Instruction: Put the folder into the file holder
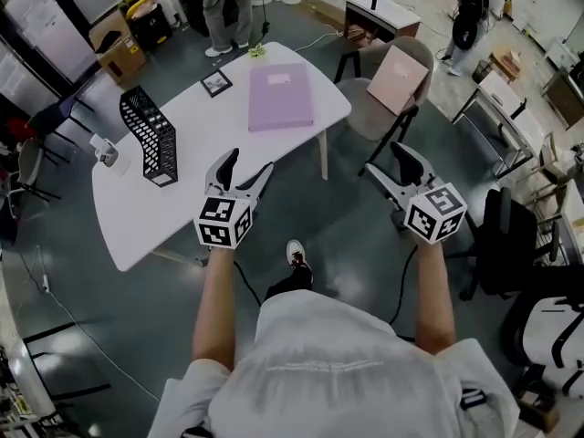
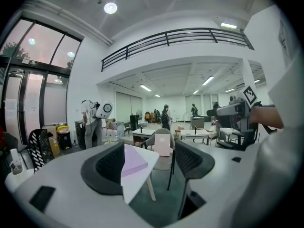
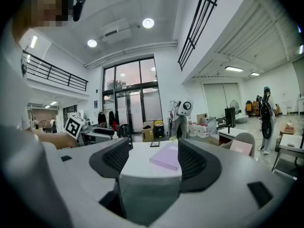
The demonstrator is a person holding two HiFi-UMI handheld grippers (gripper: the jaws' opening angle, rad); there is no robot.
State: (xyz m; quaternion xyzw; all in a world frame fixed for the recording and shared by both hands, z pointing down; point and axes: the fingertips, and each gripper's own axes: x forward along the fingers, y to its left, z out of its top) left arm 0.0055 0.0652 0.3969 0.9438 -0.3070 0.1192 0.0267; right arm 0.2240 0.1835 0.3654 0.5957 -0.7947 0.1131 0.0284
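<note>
While the purple folder [image 1: 280,97] lies flat on the table [image 1: 210,126], apart from the black file holder [image 1: 151,135], the left gripper [image 1: 248,161] and right gripper [image 1: 383,160] hang short of it, jaws spread, empty.

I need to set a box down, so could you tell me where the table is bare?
The strip between the black mesh file holder and the purple folder is bare, as is the table's near-left end. Tightest is by the small black frame.
</note>
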